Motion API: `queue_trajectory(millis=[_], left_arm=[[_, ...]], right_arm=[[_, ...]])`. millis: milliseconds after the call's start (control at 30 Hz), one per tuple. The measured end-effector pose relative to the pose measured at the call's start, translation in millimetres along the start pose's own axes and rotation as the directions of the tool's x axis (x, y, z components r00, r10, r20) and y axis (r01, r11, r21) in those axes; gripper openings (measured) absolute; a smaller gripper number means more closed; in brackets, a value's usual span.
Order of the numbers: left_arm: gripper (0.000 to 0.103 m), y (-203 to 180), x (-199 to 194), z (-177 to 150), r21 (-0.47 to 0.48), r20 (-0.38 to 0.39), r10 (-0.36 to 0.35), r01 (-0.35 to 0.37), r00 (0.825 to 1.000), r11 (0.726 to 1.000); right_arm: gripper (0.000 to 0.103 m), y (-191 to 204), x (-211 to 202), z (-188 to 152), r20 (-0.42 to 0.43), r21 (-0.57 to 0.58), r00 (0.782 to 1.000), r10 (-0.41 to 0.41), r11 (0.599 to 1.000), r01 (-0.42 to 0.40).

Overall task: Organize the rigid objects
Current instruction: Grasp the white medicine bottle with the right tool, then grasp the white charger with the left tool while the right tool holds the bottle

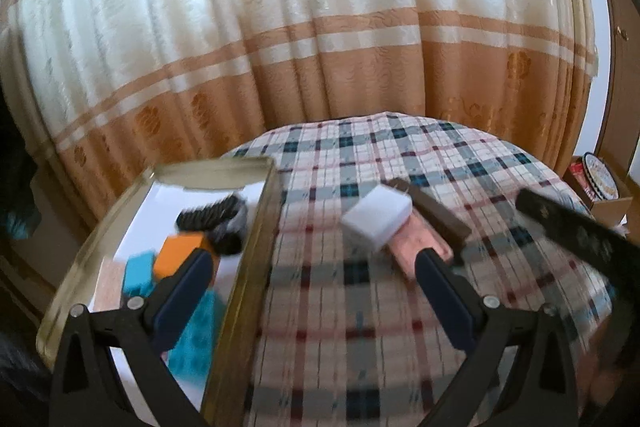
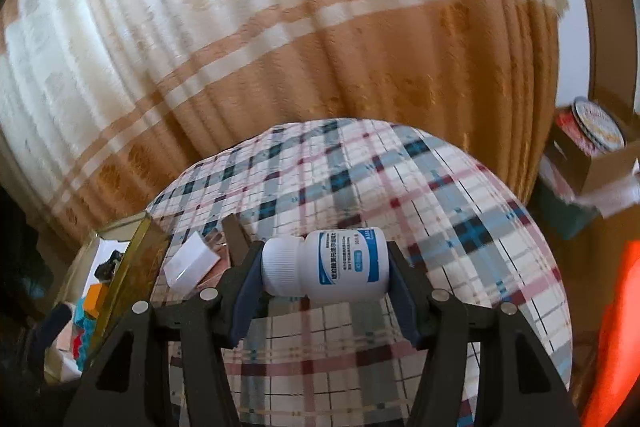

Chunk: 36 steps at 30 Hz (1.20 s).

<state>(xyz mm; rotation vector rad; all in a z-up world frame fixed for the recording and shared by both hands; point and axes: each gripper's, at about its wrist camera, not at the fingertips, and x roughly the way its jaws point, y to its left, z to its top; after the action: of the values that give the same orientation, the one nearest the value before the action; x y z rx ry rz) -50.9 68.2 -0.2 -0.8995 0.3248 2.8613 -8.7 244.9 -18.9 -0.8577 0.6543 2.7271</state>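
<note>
**Bottle clamped sideways above the plaid cloth**

The right gripper [image 2: 325, 269] grips a white bottle [image 2: 332, 267] lying sideways between its pads — cap to the left, blue label up. The left gripper [image 1: 312, 259] stands wide open with nothing in it, one finger over the tray [image 1: 256, 247]. The tray holds an orange block [image 1: 178, 253], blue blocks and a dark brush. Beyond on the cloth [image 1: 400, 155] lie a white box [image 1: 378, 223], a pink slab, a brown bar. Behind hangs a curtain [image 1: 280, 7].
</note>
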Motion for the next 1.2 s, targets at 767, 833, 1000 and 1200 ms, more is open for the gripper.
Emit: queue_trajectory(millis=[767, 833, 1000, 1200], left_arm=[[0.066, -24.7, 92.0, 26.6, -0.023, -0.213, -0.173, 0.173, 0.962, 0.985], [0.052, -26.6, 89.6, 25.8, -0.008, -0.196, -0.191, 0.193, 0.962, 0.981], [0.046, -28.7, 84.0, 21.4, 0.025, -0.158, -0.172, 0.178, 0.972, 0.984], [0.043, -19.1, 80.6, 16.7, -0.040, -0.162, -0.178, 0.174, 0.971, 0.984]], right_arm=[[0.060, -2.8, 4.3, -4.1, -0.021, -0.001, 1.000, 0.016, 1.000, -0.016], [0.060, -1.3, 2.9, -4.5, -0.017, -0.007, 1.000, 0.011, 1.000, -0.011], [0.060, 1.9, 0.8, -4.7, -0.007, -0.022, 1.000, -0.003, 1.000, 0.003], [0.060, 2.4, -2.8, -4.7, 0.008, -0.026, 1.000, -0.018, 0.999, 0.019]])
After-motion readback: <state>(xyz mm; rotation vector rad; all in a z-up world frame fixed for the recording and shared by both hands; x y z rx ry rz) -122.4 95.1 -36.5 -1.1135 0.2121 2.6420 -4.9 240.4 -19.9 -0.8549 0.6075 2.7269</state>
